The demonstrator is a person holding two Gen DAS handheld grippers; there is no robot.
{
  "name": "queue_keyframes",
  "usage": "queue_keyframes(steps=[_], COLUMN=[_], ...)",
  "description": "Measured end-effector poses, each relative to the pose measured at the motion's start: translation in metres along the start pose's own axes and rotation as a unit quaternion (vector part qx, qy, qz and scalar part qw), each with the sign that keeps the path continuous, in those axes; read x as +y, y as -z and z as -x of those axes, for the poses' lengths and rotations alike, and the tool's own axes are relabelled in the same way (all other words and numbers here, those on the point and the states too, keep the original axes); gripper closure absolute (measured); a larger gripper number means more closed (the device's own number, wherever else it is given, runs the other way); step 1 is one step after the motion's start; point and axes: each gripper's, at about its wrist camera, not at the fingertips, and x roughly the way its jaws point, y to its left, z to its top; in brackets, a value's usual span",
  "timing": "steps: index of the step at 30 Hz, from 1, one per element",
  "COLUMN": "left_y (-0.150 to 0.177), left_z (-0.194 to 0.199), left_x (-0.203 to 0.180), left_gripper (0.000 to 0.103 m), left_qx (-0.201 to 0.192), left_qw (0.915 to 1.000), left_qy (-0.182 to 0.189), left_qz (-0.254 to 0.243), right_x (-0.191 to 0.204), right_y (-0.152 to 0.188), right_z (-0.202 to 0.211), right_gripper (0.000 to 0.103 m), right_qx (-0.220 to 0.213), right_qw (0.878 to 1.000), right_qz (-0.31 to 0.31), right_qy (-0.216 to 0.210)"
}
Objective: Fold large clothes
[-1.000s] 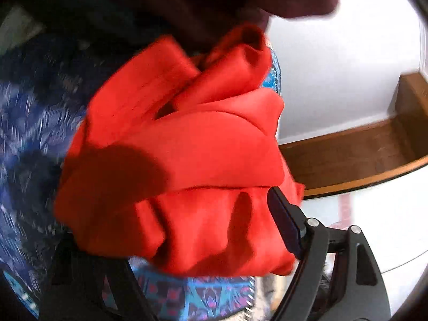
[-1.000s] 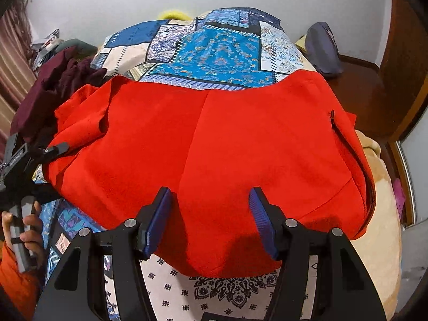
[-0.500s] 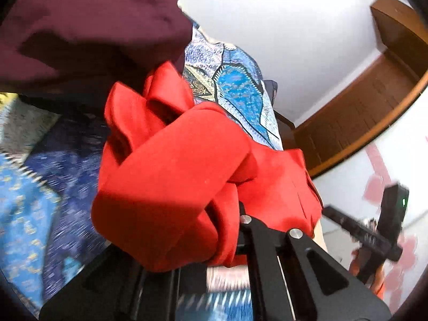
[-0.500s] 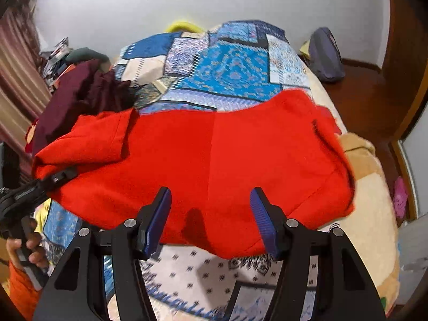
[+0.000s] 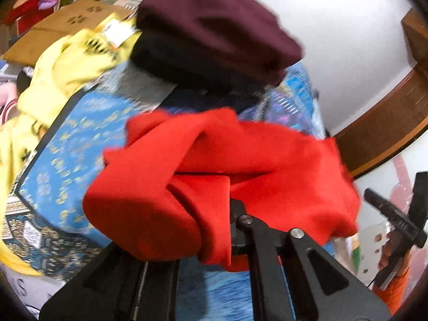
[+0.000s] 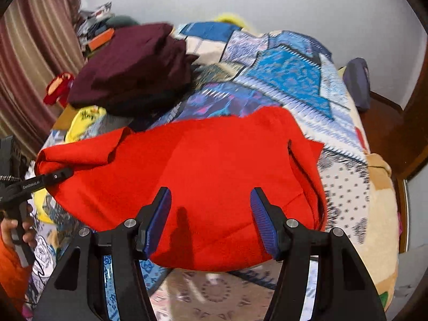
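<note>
The left gripper (image 5: pixel 214 230) clamps a bunched edge of the red garment (image 6: pixel 203 171), its jaws having just reopened slightly on the cloth; the right gripper (image 6: pixel 211 214) hangs open above it. The garment lies across the near edge of the patterned bed (image 6: pixel 289 69), mid-fold. Next, seemingly, comes carrying that edge over and flattening it. Behind it sits a maroon pile (image 6: pixel 133 64).

We find the red garment (image 6: pixel 219 176) partly folded, bunched at one end, spread across the patchwork bed (image 6: pixel 291 69).
</note>
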Motion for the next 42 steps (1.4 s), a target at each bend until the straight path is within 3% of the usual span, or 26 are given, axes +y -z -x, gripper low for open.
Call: queue_keyframes(steps=[3, 7, 11, 13, 14, 15, 16, 19, 23, 27, 30, 32, 34, 38, 42], left_y=[0.009, 0.013, 0.003, -0.002, -0.002, -0.002, -0.001, 0.000, -0.002, -0.001, -0.003, -0.003, -0.010, -0.052, -0.098], left_z=[-0.026, -0.053, -0.059, -0.056, -0.051, -0.044, -0.033, -0.013, 0.001, 0.005, -0.020, -0.047, -0.066, -0.080, -0.053], left_x=[0.019, 0.038, 0.054, 0.064, 0.069, 0.071, 0.077, 0.090, 0.082, 0.046, 0.013, -0.003, -0.006, 0.008, 0.045], left_gripper=[0.069, 0.062, 0.060, 0.060, 0.053, 0.044, 0.041, 0.040, 0.040, 0.040, 0.035, 0.034, 0.034, 0.034, 0.034], left_qx=[0.042, 0.083, 0.072, 0.054, 0.042, 0.031, 0.006, -0.011, -0.009, -0.006, 0.020, 0.039, 0.049, 0.031, -0.014], left_qw=[0.9990, 0.9956, 0.9910, 0.9908, 0.9910, 0.9908, 0.9902, 0.9881, 0.9904, 0.9932, 0.9836, 0.9707, 0.9618, 0.9618, 0.9753], left_qy=[-0.012, 0.001, 0.010, -0.008, -0.033, -0.055, -0.086, -0.120, -0.122, -0.112, -0.124, -0.151, -0.177, -0.210, -0.201], left_qz=[0.005, 0.044, 0.112, 0.124, 0.123, 0.120, 0.110, 0.096, 0.063, -0.030, -0.130, -0.183, -0.203, -0.172, -0.092], right_x=[0.004, -0.004, -0.008, -0.008, -0.008, -0.008, -0.009, -0.011, -0.009, -0.005, -0.004, -0.006, -0.007, -0.006, -0.008], right_y=[0.004, 0.012, 0.014, 0.015, 0.015, 0.016, 0.017, 0.019, 0.017, 0.016, 0.014, 0.014, 0.014, 0.012, 0.009], right_z=[-0.023, -0.030, -0.028, -0.025, -0.024, -0.024, -0.023, -0.024, -0.024, -0.022, -0.023, -0.024, -0.024, -0.022, -0.018], right_gripper=[0.045, 0.041, 0.038, 0.037, 0.037, 0.037, 0.036, 0.035, 0.034, 0.034, 0.034, 0.034, 0.034, 0.034, 0.034], right_qx=[0.028, 0.035, 0.033, 0.030, 0.029, 0.028, 0.028, 0.027, 0.024, 0.023, 0.028, 0.030, 0.032, 0.032, 0.028], right_qw=[1.000, 0.999, 0.998, 0.999, 0.999, 0.999, 0.999, 0.999, 0.998, 0.999, 0.999, 0.998, 0.998, 0.998, 0.998], right_qz=[-0.003, -0.035, -0.046, -0.043, -0.041, -0.042, -0.043, -0.046, -0.051, -0.046, -0.042, -0.045, -0.050, -0.044, -0.034], right_qy=[0.009, -0.007, -0.012, -0.002, -0.003, -0.004, -0.006, -0.009, -0.002, 0.014, 0.019, 0.017, 0.016, 0.020, 0.047])
